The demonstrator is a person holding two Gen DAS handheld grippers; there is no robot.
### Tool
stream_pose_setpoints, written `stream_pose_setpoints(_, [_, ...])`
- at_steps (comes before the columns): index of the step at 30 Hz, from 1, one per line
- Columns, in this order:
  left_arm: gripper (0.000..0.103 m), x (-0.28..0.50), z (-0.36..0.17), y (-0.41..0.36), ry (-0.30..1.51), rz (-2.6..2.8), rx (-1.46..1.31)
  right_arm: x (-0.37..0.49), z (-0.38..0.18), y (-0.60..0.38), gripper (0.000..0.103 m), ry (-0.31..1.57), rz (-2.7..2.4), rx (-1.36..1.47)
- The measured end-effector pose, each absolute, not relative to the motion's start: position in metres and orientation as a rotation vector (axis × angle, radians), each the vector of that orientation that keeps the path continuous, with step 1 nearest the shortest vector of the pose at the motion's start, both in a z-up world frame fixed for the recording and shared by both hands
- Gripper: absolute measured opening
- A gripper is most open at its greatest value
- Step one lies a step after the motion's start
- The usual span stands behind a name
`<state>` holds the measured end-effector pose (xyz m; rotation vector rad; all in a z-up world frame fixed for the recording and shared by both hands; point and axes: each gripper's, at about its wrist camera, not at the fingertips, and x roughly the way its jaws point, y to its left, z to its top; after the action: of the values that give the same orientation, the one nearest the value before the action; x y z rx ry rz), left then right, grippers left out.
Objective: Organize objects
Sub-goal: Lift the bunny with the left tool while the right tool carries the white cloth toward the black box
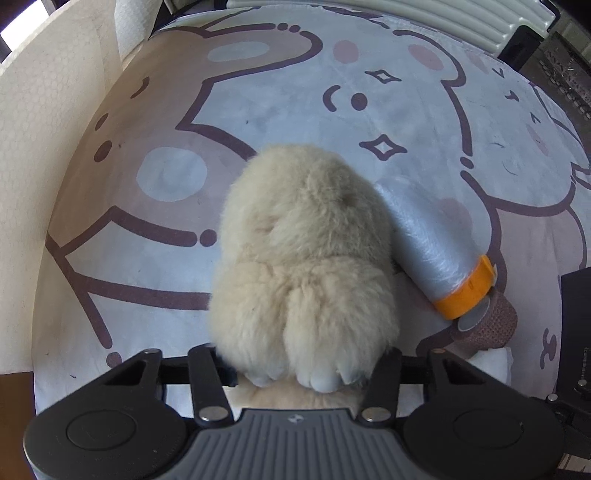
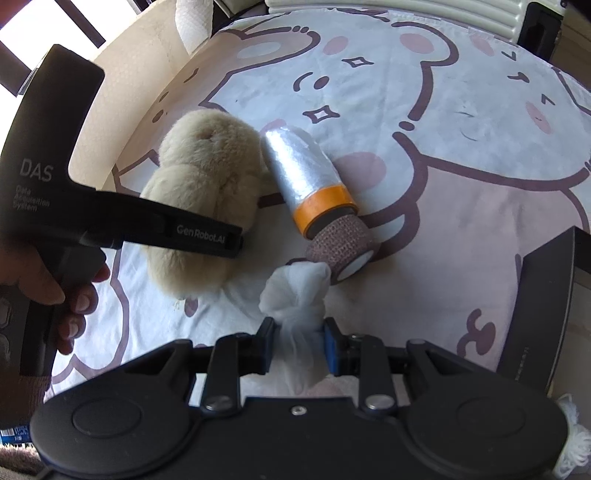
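plush toy (image 1: 306, 258) lies on the cartoon-print bed sheet (image 1: 295, 92), left gripper (image 1: 299, 369) jaws clamped on its near end | plastic-film roll (image 2: 306, 177) touches its right side; brown bandage roll (image 2: 340, 247) butts the film roll's orange end | right gripper (image 2: 299, 347) jaws pinch a white cloth bundle (image 2: 295, 291)

1. A home, most likely a bedroom: the surface is a soft blanket (image 1: 303, 92) printed with cartoon bears
2. A cream plush toy (image 1: 306, 258) lies on it
3. A ribbed white radiator (image 1: 443, 18) stands at the far edge
4. A paper towel roll (image 1: 133, 26) stands in the corner, daylight beside it
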<state>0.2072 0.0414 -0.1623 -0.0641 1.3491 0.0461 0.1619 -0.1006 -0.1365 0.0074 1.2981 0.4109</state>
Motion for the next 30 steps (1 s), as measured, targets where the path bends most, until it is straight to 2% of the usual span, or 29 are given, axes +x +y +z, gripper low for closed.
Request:
stream_pose_setpoints(2, [0.042, 0.205, -0.159, 0.038, 1.349, 0.045, -0.056, 0.161, -0.134, -0.102, 0.028, 1.291, 0.407, 0.01])
stream_pose_setpoints(5, [0.04, 0.206, -0.157, 0.039, 1.339, 0.045, -0.035, 0.159, -0.129, -0.104, 0.028, 1.275, 0.395, 0.011])
stream_pose_setpoints(30, [0.036, 0.156, -0.07, 0.03, 1.124, 0.055, 0.07, 0.132, -0.07, -0.123, 0.027, 1.058, 0.283, 0.061])
